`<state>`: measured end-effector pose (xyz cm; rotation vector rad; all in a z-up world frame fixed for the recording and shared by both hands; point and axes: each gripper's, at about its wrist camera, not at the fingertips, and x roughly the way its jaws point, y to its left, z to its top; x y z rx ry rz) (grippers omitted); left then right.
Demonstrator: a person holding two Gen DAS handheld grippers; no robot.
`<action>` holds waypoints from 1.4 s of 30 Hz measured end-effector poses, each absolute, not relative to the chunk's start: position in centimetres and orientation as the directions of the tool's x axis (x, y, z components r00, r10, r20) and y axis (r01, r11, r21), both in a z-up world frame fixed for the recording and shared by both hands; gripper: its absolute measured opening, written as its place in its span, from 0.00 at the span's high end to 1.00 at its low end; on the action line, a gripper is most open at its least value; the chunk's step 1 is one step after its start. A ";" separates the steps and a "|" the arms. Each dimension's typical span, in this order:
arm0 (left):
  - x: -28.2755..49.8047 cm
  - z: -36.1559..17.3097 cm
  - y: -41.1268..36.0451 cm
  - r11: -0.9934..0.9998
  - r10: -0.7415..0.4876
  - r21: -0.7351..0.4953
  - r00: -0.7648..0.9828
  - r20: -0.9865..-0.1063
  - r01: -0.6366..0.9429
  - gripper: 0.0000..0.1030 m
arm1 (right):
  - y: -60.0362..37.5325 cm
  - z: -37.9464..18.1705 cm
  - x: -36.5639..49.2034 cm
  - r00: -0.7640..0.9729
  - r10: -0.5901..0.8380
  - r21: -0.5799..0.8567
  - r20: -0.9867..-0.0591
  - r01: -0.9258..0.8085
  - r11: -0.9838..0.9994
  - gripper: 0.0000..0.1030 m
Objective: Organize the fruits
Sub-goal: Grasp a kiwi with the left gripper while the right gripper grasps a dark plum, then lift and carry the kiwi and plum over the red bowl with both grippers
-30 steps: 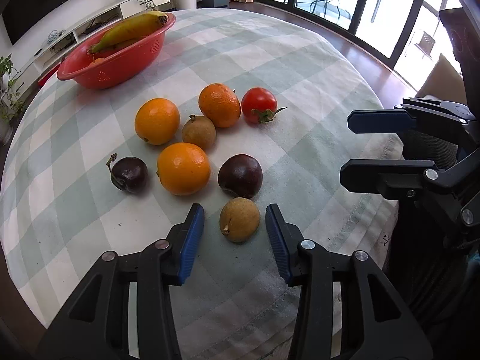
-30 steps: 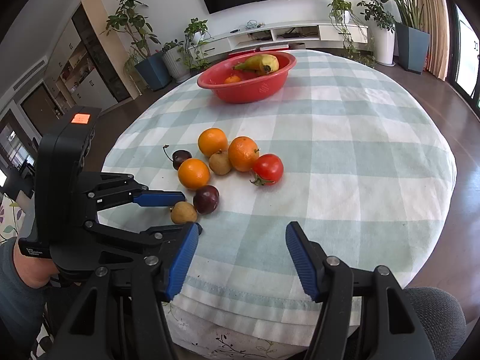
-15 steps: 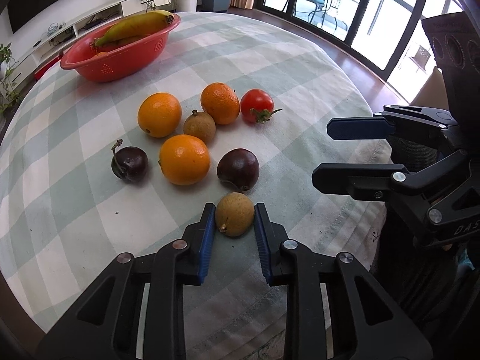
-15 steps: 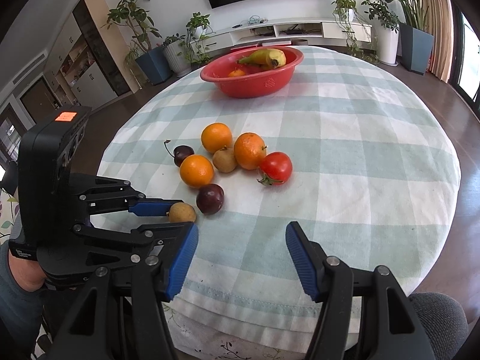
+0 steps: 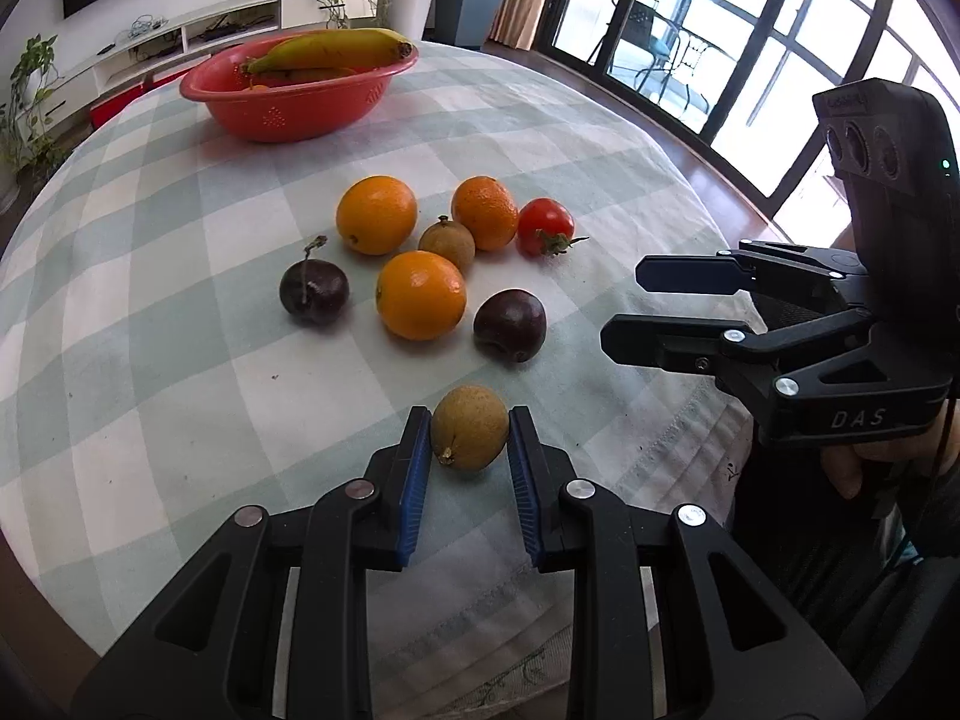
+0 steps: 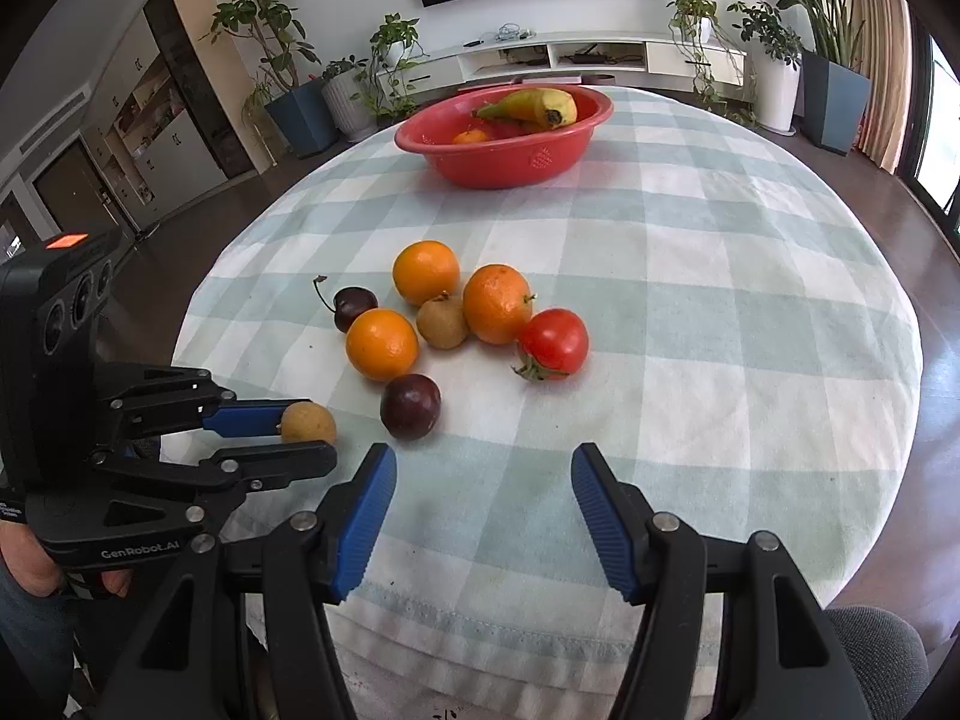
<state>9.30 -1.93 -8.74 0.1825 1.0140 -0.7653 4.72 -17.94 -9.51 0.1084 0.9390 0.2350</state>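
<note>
A: Left gripper (image 5: 470, 441) — what have I got?

B: Pads (image 5: 415, 468) pressed on both sides of the brown fruit (image 5: 469, 435), clamped. In my right view that same fruit (image 6: 308, 422) sits between the blue fingers at the near left of the table (image 6: 750, 312). Can't tell whether it's off the cloth or touching it.

A: And my right gripper (image 6: 483, 513)?

B: Spread wide, holding nothing, over the near edge of the checked cloth. From the left view it shows (image 5: 624, 306) at the right, fingers pointing left toward the fruit cluster.

A: The rest of the fruit?

B: Mid-table, grouped. Dark plum (image 5: 510, 324) just beyond the gripped fruit. Near orange (image 5: 421, 294) left of that plum. Stemmed plum (image 5: 314, 293) farther left, apart from the orange. Behind them: far orange (image 5: 376, 214), second brown fruit (image 5: 447, 243), rough-skinned orange (image 5: 485, 212), tomato (image 5: 545, 226) at the right end. The brown one touches the rough orange, as far as I can judge.

A: Bowl?

B: Red bowl (image 5: 288, 114), far left, well apart from the cluster. Banana (image 5: 336, 50) lying across it, something small and orange (image 6: 470, 136) inside.
</note>
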 end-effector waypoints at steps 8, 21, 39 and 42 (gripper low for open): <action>8.4 -8.4 1.3 0.768 -0.502 -0.236 0.331 -0.799 0.596 0.77 | -15.6 -9.8 6.7 0.553 0.245 0.151 -0.797 -0.210 0.966 0.38; 8.3 -8.3 2.3 0.779 -0.512 -0.254 0.348 -0.785 0.573 0.77 | -13.6 -11.5 7.9 0.521 0.210 0.065 -0.828 -0.283 0.957 0.52; 8.5 -8.6 2.1 0.786 -0.502 -0.251 0.346 -0.793 0.565 0.77 | -12.6 -11.6 8.3 0.523 0.187 -0.002 -0.832 -0.339 0.941 0.64; 8.5 -8.7 2.1 0.787 -0.502 -0.252 0.346 -0.793 0.563 0.77 | -12.6 -11.6 8.2 0.525 0.188 -0.004 -0.830 -0.344 0.939 0.70</action>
